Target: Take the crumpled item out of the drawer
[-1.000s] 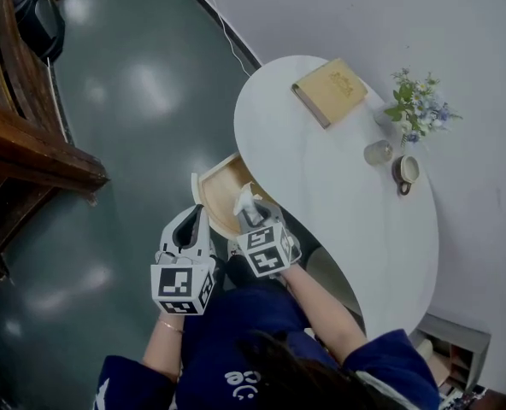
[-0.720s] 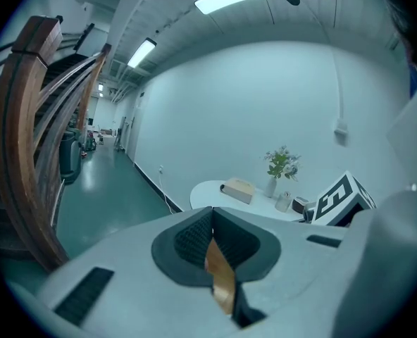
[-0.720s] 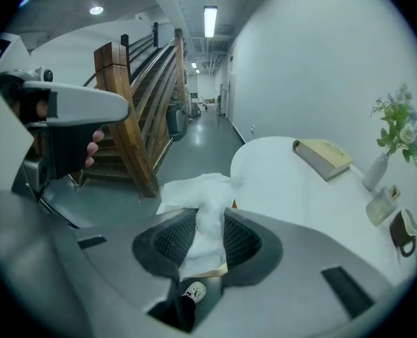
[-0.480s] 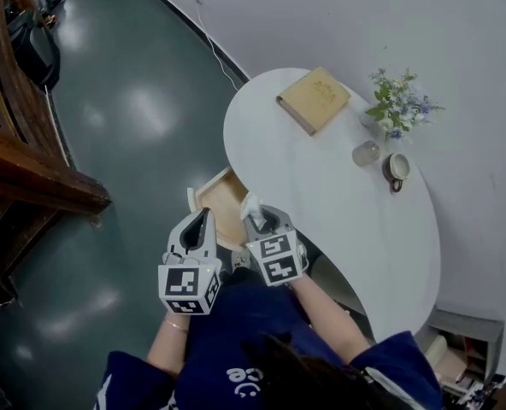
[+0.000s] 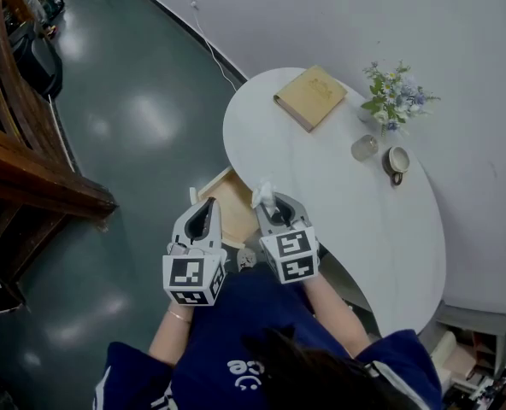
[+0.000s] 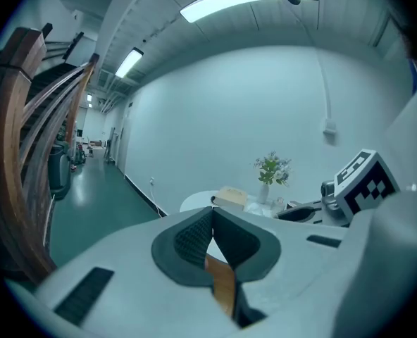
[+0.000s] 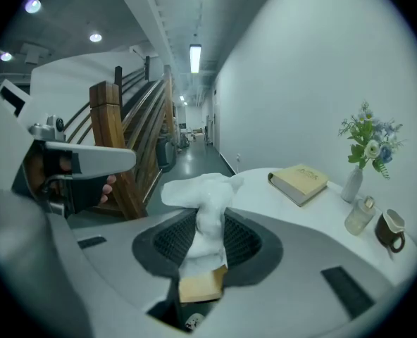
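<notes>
Right claw (image 5: 274,212) clenched on the tissue (image 5: 262,193), now raised clear of the drawer (image 5: 233,200) versus a second ago. Left claw (image 5: 203,219) closed, empty. Removal looks basically done.

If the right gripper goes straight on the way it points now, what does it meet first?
Probably the table near its rim, just beyond the tissue held by the right gripper. Depth is unclear, so it may pass beside the rim instead.
</notes>
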Demonstrator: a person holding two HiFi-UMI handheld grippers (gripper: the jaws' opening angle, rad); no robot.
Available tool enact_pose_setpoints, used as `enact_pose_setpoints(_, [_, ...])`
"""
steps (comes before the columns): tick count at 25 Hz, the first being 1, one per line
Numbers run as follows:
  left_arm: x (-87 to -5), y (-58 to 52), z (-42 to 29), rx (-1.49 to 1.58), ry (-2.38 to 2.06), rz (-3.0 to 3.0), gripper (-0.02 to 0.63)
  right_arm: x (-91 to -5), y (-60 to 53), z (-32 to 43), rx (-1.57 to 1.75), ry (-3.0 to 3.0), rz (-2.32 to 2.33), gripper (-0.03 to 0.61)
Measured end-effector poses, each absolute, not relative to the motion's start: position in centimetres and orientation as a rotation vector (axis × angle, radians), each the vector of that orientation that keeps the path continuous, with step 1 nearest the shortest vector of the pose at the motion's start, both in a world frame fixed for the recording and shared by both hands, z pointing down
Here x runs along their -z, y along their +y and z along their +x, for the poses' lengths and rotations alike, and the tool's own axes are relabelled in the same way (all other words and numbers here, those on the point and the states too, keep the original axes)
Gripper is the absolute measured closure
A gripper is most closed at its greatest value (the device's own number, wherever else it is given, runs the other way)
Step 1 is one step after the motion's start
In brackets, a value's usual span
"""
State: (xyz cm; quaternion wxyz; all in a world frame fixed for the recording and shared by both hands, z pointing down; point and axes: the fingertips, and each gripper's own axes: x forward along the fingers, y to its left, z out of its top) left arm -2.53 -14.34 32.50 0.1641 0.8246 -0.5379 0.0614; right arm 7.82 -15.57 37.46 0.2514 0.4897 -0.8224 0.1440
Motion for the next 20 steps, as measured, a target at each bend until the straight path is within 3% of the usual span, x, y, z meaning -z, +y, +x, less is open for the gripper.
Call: enact_pose_setpoints(20, [-26.6, -15.3, -2.6, -0.033, -1.626, 2.517, 0.609, -26.6, -16.1, 9.6, -0.085, -2.492, 1.6, 0.46])
